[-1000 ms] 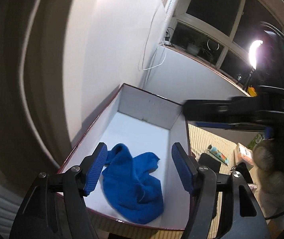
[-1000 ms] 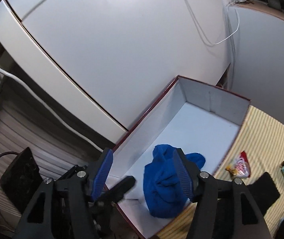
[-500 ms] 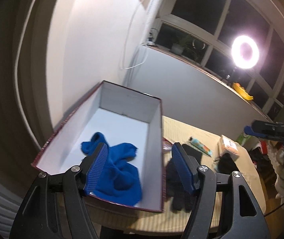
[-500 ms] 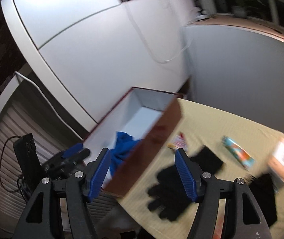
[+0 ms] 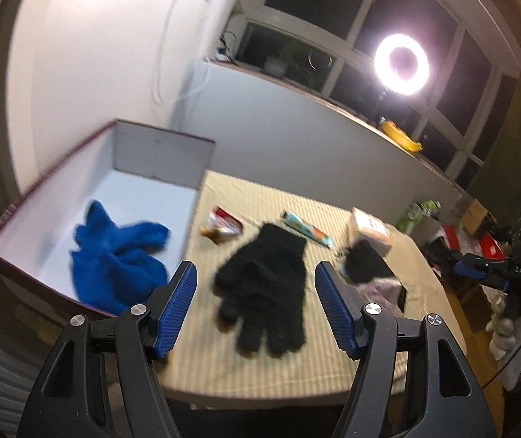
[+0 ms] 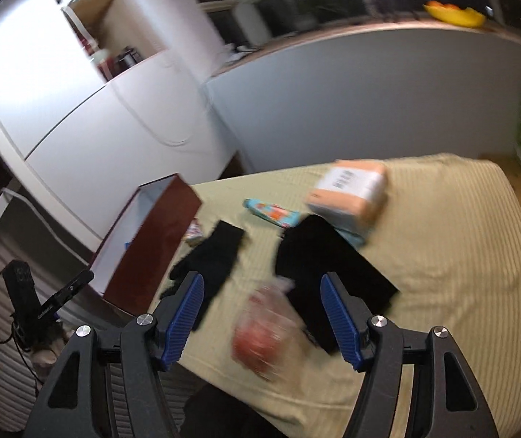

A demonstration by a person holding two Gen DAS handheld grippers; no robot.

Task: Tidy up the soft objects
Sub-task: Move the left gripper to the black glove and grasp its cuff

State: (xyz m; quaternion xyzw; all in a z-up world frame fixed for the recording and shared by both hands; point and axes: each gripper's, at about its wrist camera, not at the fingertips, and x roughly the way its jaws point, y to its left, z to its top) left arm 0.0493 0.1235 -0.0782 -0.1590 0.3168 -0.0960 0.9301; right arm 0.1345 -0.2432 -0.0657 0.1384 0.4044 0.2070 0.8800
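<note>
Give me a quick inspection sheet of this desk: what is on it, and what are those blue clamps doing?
Surface: table under a striped yellowish cloth.
Job's things: blue cloth lies in the open box; black glove lies flat on the cloth; a second black fabric piece lies beside it.
Clutter: orange parcel, teal packet, snack wrapper, blurred red bag.
Grippers: left gripper open and holding nothing, framing the glove; right gripper open and holding nothing.
Cables: white wire on the wall.
Surroundings: ring light, dark windows.
</note>
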